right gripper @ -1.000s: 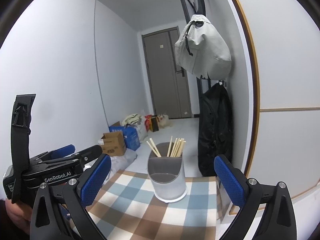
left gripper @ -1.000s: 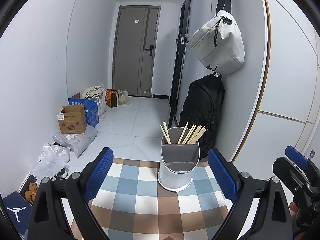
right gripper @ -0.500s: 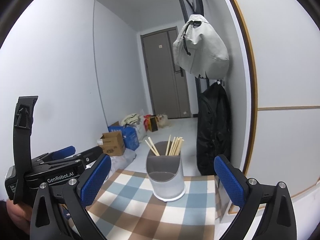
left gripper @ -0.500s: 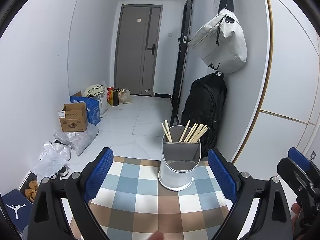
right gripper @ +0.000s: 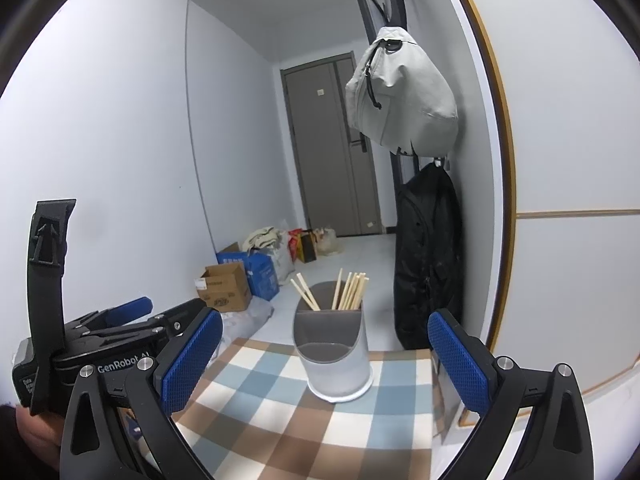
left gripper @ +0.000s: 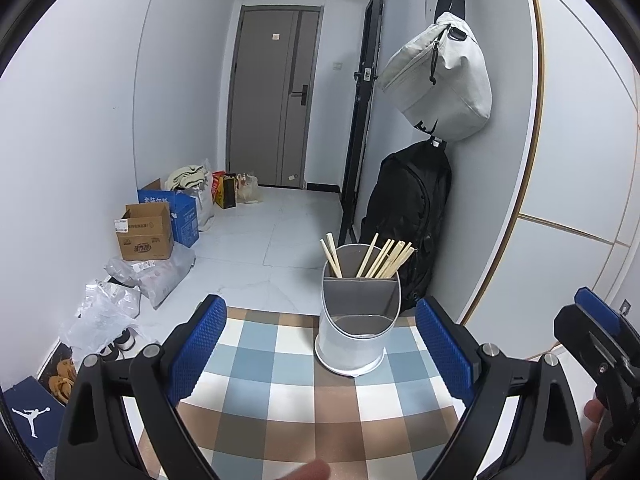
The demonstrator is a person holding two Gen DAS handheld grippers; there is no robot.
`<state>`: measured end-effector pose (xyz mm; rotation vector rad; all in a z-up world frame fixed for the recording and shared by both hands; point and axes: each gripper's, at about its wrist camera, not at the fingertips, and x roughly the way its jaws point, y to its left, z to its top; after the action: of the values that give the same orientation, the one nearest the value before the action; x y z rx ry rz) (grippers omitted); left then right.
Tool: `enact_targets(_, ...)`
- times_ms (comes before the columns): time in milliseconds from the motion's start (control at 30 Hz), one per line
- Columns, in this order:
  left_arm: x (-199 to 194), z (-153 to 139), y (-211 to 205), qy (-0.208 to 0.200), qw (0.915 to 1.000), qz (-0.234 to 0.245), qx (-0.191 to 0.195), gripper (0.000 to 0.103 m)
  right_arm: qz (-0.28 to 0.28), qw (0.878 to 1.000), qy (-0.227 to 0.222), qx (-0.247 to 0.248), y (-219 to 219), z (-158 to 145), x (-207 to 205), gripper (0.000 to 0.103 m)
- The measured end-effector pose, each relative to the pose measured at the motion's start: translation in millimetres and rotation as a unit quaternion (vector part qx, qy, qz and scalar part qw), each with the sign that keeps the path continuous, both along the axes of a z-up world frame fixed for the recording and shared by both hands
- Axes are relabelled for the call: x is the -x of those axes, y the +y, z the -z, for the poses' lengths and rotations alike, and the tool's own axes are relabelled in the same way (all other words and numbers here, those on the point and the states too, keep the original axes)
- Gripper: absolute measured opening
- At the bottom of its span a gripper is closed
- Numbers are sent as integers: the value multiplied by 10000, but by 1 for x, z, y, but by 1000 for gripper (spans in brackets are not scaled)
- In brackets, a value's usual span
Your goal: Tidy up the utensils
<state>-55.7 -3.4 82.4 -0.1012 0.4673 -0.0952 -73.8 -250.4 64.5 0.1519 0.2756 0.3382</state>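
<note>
A white and grey utensil holder [left gripper: 358, 320] [right gripper: 334, 350] stands upright near the far edge of a checked tablecloth [left gripper: 280, 404] [right gripper: 280, 412]. Several wooden chopsticks [left gripper: 380, 258] [right gripper: 348, 290] stick out of its rear compartment; the front compartment looks empty. My left gripper [left gripper: 320, 352] is open, held short of the holder with nothing between its blue pads. My right gripper [right gripper: 324, 364] is open too, also short of the holder and empty. The other gripper shows at the right edge of the left wrist view and the left edge of the right wrist view.
A black backpack [left gripper: 408, 216] leans on the wall just behind the table, with a pale bag [left gripper: 440, 80] hanging above it. Cardboard boxes [left gripper: 146, 234], plastic bags and shoes lie on the floor at left. A grey door [left gripper: 276, 96] closes the corridor.
Both views have shifted slightly; the holder sits a little lower and nearer in the left wrist view. A blurred fingertip now shows at the bottom edge there. Both grippers stay open.
</note>
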Motion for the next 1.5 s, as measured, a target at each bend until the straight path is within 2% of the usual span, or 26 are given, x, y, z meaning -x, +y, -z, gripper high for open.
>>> enact_targets(1500,1,5,1,-15,9999,-117,-29,93,0,10000,20,51,-2,-1,-1,103)
